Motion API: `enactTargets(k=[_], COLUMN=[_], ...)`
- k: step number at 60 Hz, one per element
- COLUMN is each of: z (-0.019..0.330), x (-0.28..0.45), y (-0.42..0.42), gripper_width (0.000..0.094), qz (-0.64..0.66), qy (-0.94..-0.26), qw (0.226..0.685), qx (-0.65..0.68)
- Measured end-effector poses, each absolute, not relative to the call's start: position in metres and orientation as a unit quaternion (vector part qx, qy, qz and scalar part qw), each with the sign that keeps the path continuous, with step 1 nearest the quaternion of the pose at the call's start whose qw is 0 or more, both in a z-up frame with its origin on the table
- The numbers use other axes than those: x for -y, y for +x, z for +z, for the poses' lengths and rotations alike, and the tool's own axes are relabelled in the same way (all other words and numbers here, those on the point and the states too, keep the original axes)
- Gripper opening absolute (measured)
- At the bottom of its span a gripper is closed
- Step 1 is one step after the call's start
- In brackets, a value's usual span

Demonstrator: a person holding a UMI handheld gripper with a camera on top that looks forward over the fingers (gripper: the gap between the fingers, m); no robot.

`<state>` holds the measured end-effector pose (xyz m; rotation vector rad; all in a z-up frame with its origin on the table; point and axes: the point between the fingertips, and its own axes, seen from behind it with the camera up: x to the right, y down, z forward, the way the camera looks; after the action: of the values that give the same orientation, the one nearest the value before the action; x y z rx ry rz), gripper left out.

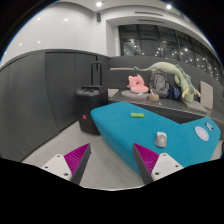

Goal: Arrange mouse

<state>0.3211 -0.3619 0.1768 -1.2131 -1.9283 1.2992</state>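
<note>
A white mouse [203, 132] lies on a teal mat [140, 128], well ahead and to the right of my fingers. A small dark object [162, 138] sits on the mat just left of the mouse. A small green item [136, 115] lies farther back on the mat. My gripper [113, 160] is open and empty above the pale table top [108, 150]. Its left pink pad [78, 156] and right pink pad [150, 157] stand wide apart. The mat's near corner lies between the fingers.
A black case [90, 104] stands past the table's far left end, in front of grey partition walls [45, 85]. A pink plush [137, 86] and a pale green plush [166, 72] sit on a desk behind the mat. Dark windows are beyond.
</note>
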Motion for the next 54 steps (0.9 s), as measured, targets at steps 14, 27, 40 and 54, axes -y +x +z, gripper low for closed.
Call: enactTargets(k=[14, 27, 40, 54], z=[0.144, 0.108, 0.083, 0.063], x=[0.303, 0.223, 0.181, 0.187], y=[0.268, 0.217, 0.196, 0.168], gripper_width=[0.0859, 0.0866, 0.0864, 0.0857], qz=[0.444, 0.398, 0.374, 0.367], qy=[-0.505, -0.565, -0.590, -0.600], qw=[0.294, 0.335, 0.358, 0.357], qx=[0.680, 0.640, 0.620, 0.615])
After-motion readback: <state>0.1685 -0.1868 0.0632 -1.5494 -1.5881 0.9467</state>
